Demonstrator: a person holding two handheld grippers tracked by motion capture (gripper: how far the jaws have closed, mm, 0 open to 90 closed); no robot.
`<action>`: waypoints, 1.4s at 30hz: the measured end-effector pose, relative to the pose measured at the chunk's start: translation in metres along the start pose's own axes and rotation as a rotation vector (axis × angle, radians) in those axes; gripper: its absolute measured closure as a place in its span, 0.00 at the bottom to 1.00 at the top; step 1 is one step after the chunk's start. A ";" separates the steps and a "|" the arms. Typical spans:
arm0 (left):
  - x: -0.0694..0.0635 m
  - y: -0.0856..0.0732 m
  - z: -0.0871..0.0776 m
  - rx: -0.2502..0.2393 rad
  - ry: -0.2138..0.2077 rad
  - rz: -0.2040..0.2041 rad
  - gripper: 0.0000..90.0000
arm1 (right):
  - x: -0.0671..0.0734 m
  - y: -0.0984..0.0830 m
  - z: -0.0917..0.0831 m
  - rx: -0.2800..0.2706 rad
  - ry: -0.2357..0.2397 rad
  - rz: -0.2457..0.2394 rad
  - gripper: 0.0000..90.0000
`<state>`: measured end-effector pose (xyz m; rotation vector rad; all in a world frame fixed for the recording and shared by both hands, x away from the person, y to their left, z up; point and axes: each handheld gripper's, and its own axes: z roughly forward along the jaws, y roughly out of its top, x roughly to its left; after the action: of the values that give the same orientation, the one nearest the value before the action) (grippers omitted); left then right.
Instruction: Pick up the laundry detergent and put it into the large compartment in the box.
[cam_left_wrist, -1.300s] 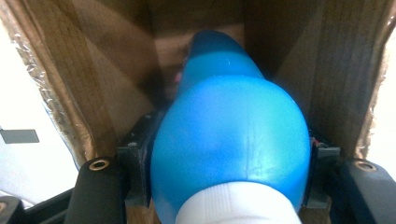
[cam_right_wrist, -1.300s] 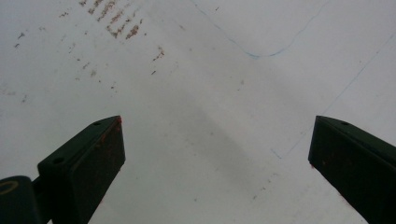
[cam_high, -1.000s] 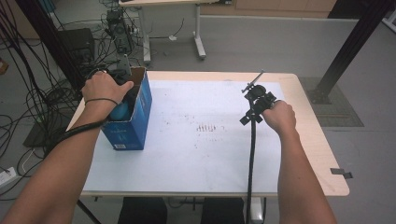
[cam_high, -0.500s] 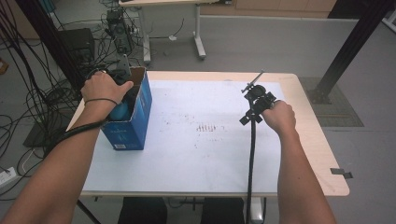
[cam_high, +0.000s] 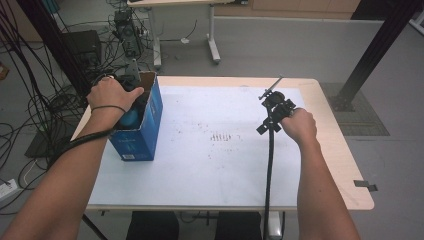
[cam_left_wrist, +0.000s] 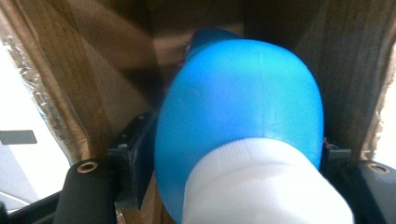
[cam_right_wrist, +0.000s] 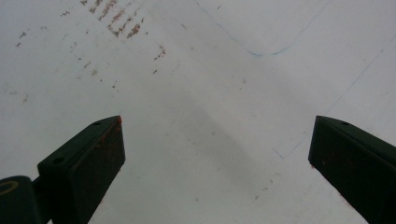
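**Left Gripper Releasing Blue Bottle Inside Carton**

The left gripper (cam_high: 131, 92) was lowered into the open top of the blue carton (cam_high: 142, 131), which stood at the left edge of the table (cam_high: 330, 150). In the left gripper view, the blue bottle (cam_left_wrist: 243, 102) with its white cap (cam_left_wrist: 261, 186) lay directly ahead between the jaws, cap end toward the camera and body end pointing deeper into the carton. Its long axis ran along the gripper's line of reach.

The jaws had just been opening, with the bottle between them. The jaw blocks sat just beside the bottle's flanks; whether the pads were pressing on it could not be told.

The right gripper (cam_high: 275, 107) was held well apart over the white table sheet, jaws spread wide and grasping nothing. The left hand was much the nearer to the bottle. A straight withdrawal along the bottle's axis appeared to be the likely requirement.
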<state>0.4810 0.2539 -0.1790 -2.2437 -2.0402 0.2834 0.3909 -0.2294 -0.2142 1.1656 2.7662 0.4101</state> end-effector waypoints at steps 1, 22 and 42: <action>0.001 0.000 0.000 -0.002 -0.004 0.000 0.33 | 0.000 0.000 0.000 0.002 -0.001 0.000 0.04; 0.003 0.000 -0.014 0.004 -0.017 0.006 0.33 | 0.001 0.003 0.002 0.012 -0.003 -0.001 0.04; -0.002 -0.009 -0.047 -0.028 -0.024 0.022 0.32 | 0.002 0.005 0.001 0.008 -0.002 -0.005 0.04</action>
<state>0.4813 0.2558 -0.1314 -2.2918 -2.0447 0.2863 0.3932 -0.2246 -0.2142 1.1601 2.7716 0.3971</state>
